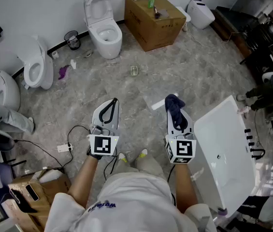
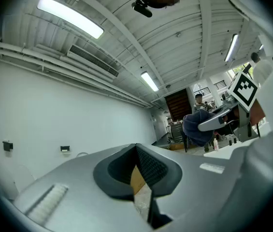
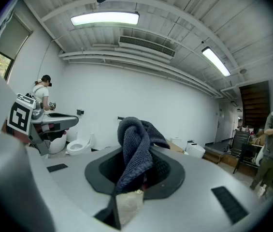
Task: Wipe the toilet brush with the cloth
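My right gripper (image 1: 171, 102) is shut on a dark blue cloth (image 1: 175, 111), which sticks out bunched above the jaw tips. The right gripper view shows the same cloth (image 3: 134, 149) folded over and pinched between the black pads of the right gripper (image 3: 140, 172). My left gripper (image 1: 113, 103) is held beside it, shut with nothing in it. In the left gripper view its black pads (image 2: 148, 167) meet, and the cloth (image 2: 198, 127) shows off to the right. Both are held above the floor in front of the person. I cannot make out a toilet brush in any view.
White toilets stand at the back (image 1: 102, 28) and left (image 1: 35, 64), with a small dark bin (image 1: 72, 39) between them. A cardboard box (image 1: 153, 21) sits at the back. A white tub (image 1: 228, 153) lies right. Cables and a power strip (image 1: 63, 148) lie left.
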The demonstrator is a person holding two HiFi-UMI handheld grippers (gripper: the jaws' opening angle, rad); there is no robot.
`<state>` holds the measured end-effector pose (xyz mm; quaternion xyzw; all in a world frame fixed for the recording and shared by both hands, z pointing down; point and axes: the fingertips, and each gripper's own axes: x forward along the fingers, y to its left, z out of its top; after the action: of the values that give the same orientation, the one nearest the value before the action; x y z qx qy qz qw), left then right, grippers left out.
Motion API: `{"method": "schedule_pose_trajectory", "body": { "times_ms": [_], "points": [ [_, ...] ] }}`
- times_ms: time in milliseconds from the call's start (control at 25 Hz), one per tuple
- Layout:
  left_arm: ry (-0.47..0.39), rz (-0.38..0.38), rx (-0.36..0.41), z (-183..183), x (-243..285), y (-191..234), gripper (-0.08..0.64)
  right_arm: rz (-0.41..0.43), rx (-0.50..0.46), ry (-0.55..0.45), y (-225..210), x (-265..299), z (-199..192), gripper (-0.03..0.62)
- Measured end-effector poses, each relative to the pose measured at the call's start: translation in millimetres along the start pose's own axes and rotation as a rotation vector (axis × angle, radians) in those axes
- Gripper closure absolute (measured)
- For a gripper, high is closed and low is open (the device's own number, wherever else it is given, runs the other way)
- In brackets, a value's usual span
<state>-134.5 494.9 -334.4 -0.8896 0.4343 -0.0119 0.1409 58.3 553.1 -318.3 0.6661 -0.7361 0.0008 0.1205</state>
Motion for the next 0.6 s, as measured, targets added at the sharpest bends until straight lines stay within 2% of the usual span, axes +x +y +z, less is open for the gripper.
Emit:
{"method": "schedule_pose_trajectory", "body": {
  "times_ms": [240,600],
  "points": [
    [0.018,0.019,-0.049,2.0,26.5,-23.8,0.558,0.02,0.017,0.0,-37.4,9.4,-10.0,0.505],
    [0.082,0.074,0.005,9.7,90.9,-69.1,0.558,0.086,0.104,-0.018,-116.8,35.1,-31.9,0.503]
  ]
}}
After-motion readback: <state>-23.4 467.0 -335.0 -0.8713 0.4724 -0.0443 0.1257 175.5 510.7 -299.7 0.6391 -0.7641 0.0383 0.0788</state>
